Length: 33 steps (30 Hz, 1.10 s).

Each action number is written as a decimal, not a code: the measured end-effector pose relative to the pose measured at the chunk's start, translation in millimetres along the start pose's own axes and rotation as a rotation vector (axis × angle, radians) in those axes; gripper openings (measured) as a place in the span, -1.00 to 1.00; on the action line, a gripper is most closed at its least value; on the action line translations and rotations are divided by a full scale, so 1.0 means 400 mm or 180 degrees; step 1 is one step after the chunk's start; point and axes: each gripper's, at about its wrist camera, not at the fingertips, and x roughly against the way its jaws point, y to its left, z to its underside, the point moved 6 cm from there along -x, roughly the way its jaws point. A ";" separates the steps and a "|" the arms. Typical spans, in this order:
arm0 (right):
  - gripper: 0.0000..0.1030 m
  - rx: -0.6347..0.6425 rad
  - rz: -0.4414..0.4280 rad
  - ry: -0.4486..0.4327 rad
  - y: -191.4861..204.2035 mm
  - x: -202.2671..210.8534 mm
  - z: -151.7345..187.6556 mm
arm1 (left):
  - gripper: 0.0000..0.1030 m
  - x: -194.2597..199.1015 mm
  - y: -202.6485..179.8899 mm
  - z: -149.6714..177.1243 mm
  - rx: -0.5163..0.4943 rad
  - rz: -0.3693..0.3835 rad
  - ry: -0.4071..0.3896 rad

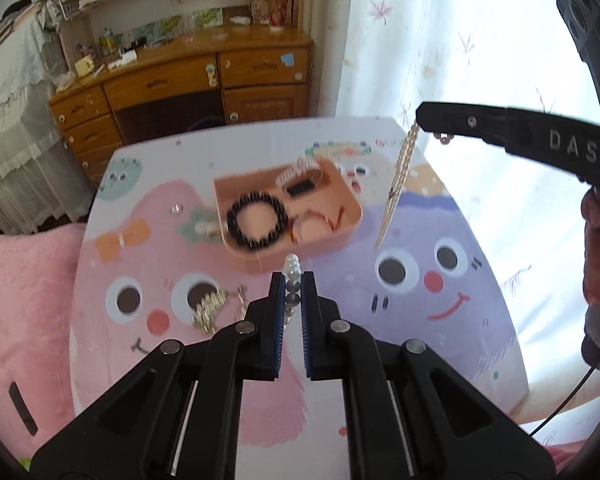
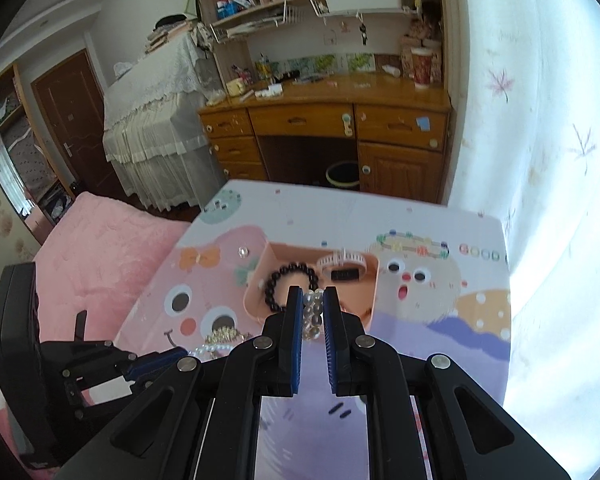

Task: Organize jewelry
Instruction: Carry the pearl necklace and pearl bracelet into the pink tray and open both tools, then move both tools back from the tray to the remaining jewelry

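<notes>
A pink tray sits mid-table, holding a black bead bracelet, a white band with a black piece and a thin reddish bracelet. My left gripper is shut on a pearl strand, just in front of the tray. My right gripper is shut on a string of clear beads and is raised above the table. In the left wrist view the right gripper has a pale chain hanging from it beside the tray.
A gold jewelry pile, a small ring and a coloured bead bracelet lie on the cartoon-printed table. A pink bed lies left; a wooden desk stands behind.
</notes>
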 end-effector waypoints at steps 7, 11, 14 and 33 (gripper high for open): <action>-0.82 0.0071 -0.0029 -0.0243 0.024 0.031 -0.099 | -0.90 -0.002 0.042 -0.139 -0.0011 0.0046 -0.0261; -0.81 0.0107 -0.0021 -0.0252 0.034 0.016 -0.127 | -0.90 -0.034 0.059 -0.193 0.0034 0.0161 -0.0309; -0.81 0.0108 -0.0007 -0.0185 0.032 -0.011 -0.136 | -0.90 -0.069 0.068 -0.214 0.0044 0.0168 -0.0301; -0.21 -0.0368 0.0185 0.0335 -0.084 -0.239 -0.071 | 0.08 -0.312 0.206 -0.209 0.0449 0.0079 0.0329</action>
